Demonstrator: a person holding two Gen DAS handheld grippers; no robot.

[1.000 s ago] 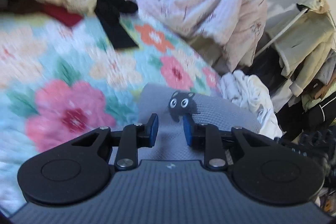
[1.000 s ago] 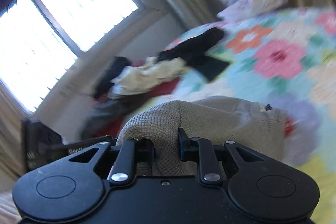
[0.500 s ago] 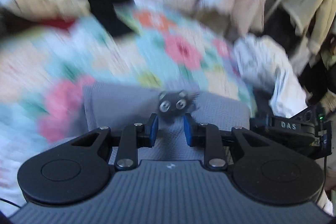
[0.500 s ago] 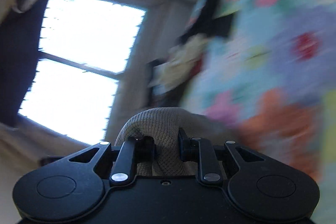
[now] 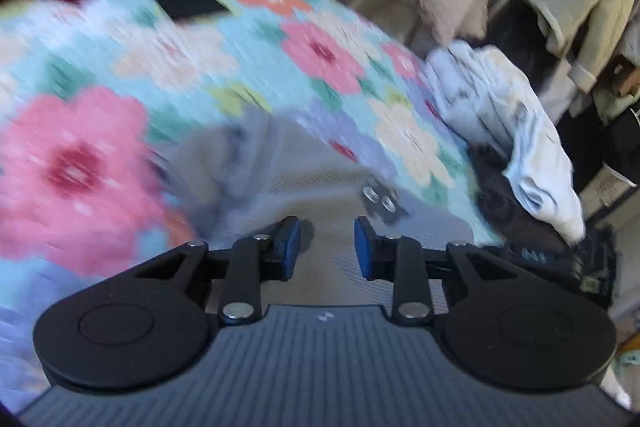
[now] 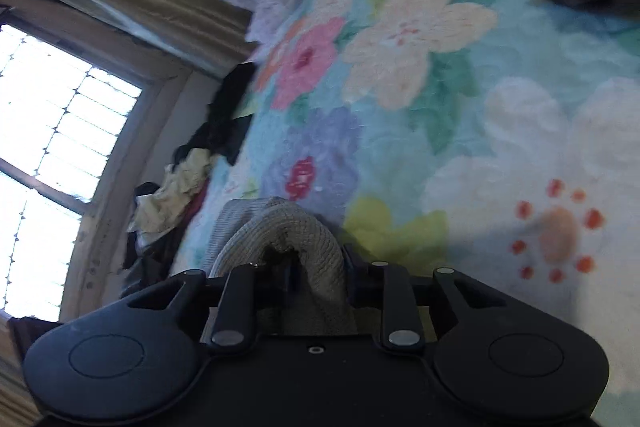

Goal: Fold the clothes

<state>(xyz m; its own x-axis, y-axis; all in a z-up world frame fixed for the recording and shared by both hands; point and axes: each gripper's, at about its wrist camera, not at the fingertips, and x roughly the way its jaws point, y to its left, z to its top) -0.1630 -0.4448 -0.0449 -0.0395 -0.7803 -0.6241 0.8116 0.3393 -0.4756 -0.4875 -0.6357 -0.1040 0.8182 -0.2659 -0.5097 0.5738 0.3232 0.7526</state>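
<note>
Opening now, the left gripper (image 5: 326, 247) spreads its blue fingers (image 5: 289, 243) off the grey waffle-knit garment with a black cat patch (image 5: 320, 195), lying on the floral bedspread (image 5: 312, 51); the right gripper (image 6: 316, 275) is loosening too, knit fold between.

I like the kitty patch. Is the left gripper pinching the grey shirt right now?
No. The left gripper's jaws are opening with an empty gap; the grey shirt lies below.

A grey waffle-knit garment (image 5: 320, 187) with a small black cat patch (image 5: 380, 201) lies rumpled on the floral bedspread (image 5: 192, 67), near its right edge.
</note>
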